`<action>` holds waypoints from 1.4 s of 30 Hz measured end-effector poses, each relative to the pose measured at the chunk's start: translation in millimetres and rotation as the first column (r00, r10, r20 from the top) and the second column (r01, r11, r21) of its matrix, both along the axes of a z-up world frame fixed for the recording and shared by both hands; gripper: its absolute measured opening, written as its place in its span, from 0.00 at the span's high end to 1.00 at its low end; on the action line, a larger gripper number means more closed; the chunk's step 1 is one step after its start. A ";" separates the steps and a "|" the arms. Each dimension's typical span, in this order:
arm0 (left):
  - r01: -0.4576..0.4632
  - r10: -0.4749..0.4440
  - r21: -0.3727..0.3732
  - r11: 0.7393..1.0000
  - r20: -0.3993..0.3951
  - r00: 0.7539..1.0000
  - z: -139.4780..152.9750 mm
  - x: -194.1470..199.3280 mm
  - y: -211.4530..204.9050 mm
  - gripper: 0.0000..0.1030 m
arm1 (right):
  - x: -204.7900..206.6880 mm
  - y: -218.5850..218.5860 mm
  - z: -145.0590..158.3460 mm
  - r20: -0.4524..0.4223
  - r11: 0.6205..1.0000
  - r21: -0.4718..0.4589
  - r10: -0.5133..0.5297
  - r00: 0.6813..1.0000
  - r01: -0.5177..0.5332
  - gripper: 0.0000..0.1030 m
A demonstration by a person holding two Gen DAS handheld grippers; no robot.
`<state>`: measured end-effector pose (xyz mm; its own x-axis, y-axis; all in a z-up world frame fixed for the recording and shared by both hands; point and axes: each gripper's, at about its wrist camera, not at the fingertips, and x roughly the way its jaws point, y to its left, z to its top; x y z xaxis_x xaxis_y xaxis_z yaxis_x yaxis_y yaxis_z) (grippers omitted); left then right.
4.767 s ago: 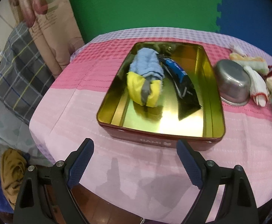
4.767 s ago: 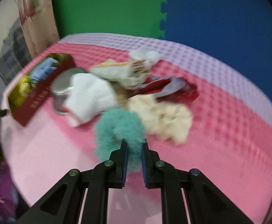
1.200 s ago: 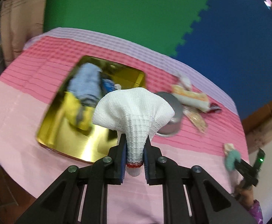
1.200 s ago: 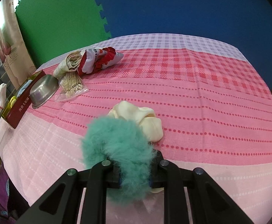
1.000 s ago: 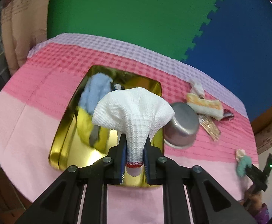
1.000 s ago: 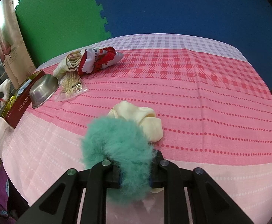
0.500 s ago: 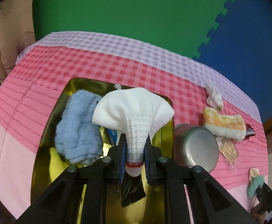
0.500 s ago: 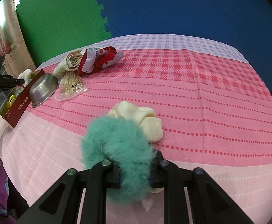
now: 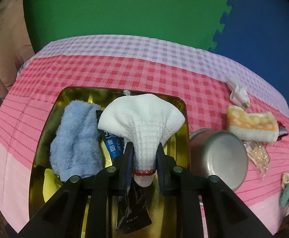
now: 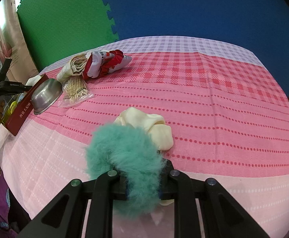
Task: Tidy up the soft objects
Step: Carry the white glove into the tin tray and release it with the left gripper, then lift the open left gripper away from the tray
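pink checked tablecloth (image 9: 124,63) is covering the table. left gripper (image 9: 144,154) is clenching a white cloth (image 9: 142,117) over the gold tin (image 9: 45,129), which is holding a blue towel (image 9: 75,138), a yellow item and a dark packet. next move is probably lowering and releasing. right gripper (image 10: 142,180) is grasping a teal fluffy piece (image 10: 124,154) near the cream cloth (image 10: 150,123).

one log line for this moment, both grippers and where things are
left gripper: shut on white cloth, over tin | right gripper: shut on teal pompom, above table | blue towel: in tin
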<state>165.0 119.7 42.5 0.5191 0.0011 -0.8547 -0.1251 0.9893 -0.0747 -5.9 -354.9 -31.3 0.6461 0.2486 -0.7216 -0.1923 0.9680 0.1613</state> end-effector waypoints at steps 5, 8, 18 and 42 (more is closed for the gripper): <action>0.017 -0.017 0.057 0.998 0.002 1.000 -0.8 -0.4 -7.4 0.61 | 0.0 -0.4 -0.1 0.000 1.000 0.001 0.000 1.000 0.000 0.82; 0.019 -0.020 0.092 0.996 0.013 1.000 1.2 -3.0 -10.6 0.43 | 0.0 -0.4 -0.2 0.000 1.000 0.001 0.000 1.000 0.000 0.82; 0.022 -0.040 0.192 0.981 0.086 0.995 26.6 -27.8 -23.9 0.28 | -0.2 -0.1 -0.3 0.000 1.000 0.001 -0.001 1.000 0.001 0.82; -0.008 -0.008 0.124 0.992 0.125 0.992 55.0 -114.3 -28.8 0.19 | 0.2 2.1 2.7 -0.040 0.999 0.018 -0.033 0.999 0.034 0.82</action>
<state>50.7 90.9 97.5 0.6222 0.1032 -0.7760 -0.1224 0.9919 0.0338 -5.7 -352.7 -28.5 0.6252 0.2406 -0.7424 -0.1527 0.9706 0.1860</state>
